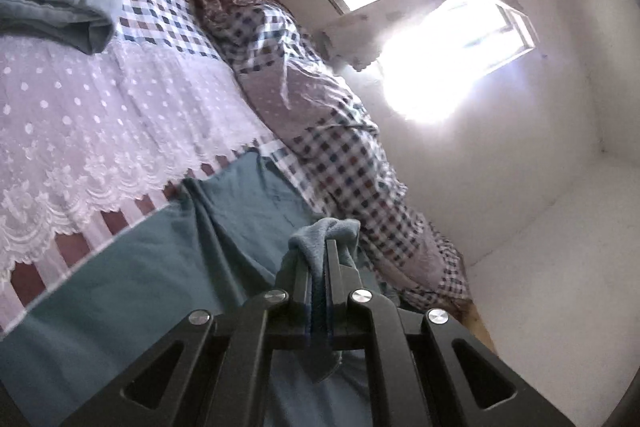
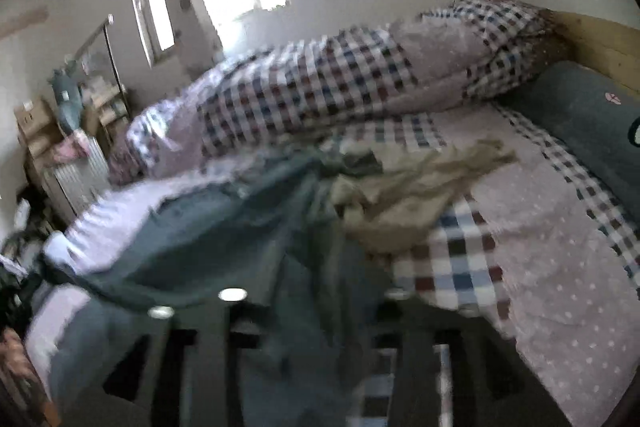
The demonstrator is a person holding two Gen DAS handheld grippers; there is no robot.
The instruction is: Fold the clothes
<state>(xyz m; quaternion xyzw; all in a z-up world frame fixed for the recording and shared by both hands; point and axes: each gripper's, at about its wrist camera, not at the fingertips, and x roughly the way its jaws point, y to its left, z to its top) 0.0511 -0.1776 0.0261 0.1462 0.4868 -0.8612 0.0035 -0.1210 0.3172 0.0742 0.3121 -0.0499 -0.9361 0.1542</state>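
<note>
Bed covered by a pink dotted sheet [image 2: 560,235] with lace edging and checked border. Rolled checked quilt [image 2: 320,95] lies along the wall side. Dark green pillow [image 2: 592,131] sits against the wooden headboard [image 2: 600,39]. Bright window [image 1: 440,39] in the white wall. Cardboard boxes [image 2: 36,123] stacked near a radiator [image 2: 76,179].

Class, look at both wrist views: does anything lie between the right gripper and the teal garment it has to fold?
Nothing visible does. The teal garment drapes straight down between the right gripper's blurred fingers. The beige garment lies beside it on the bed, not in front. The left gripper is already shut on a teal fold.
</note>
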